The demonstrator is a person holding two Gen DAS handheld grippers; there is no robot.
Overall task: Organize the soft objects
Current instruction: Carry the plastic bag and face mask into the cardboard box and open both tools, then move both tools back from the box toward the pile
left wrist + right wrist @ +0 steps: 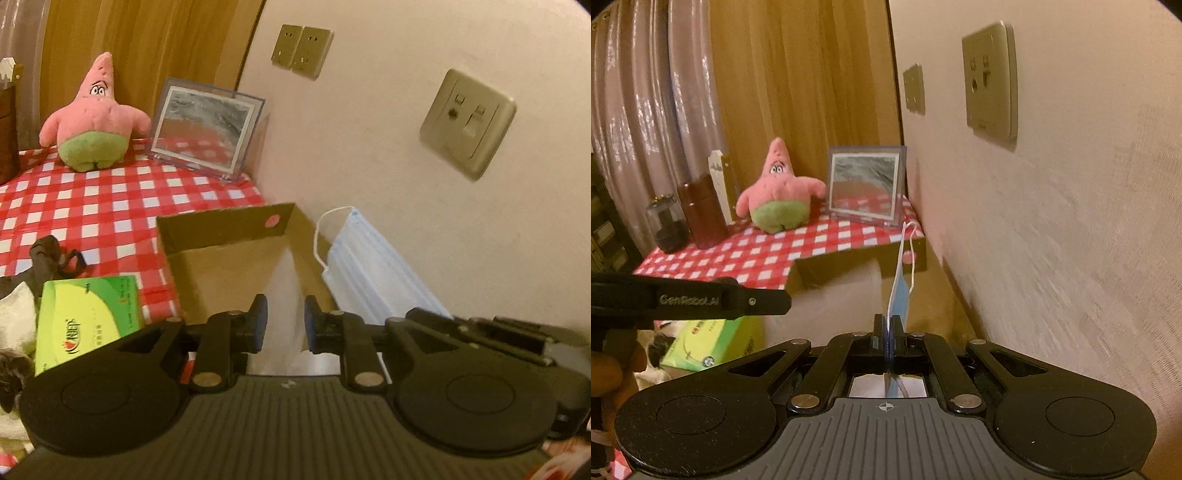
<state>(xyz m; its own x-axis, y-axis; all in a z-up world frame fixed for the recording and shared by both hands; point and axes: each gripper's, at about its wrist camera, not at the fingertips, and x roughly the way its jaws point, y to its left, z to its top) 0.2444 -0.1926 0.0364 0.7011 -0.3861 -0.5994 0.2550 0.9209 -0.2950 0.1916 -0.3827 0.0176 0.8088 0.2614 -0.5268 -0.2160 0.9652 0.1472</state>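
Observation:
My right gripper (890, 332) is shut on a blue face mask (900, 295) and holds it upright over an open cardboard box (849, 280) by the wall. In the left wrist view the mask (373, 273) hangs at the box's right side, with the right gripper (480, 328) below it. My left gripper (285, 321) is open and empty above the box (229, 266). A pink star plush toy (94, 122) stands at the back of the checked table (92, 206); it also shows in the right wrist view (777, 192).
A mirror frame (205, 129) leans by the wall. A green tissue box (85, 314), a dark cloth item (48, 262) and white fabric (14, 317) lie left of the box. Brown and dark jars (701, 214) stand at the table's back left. Wall sockets (467, 122).

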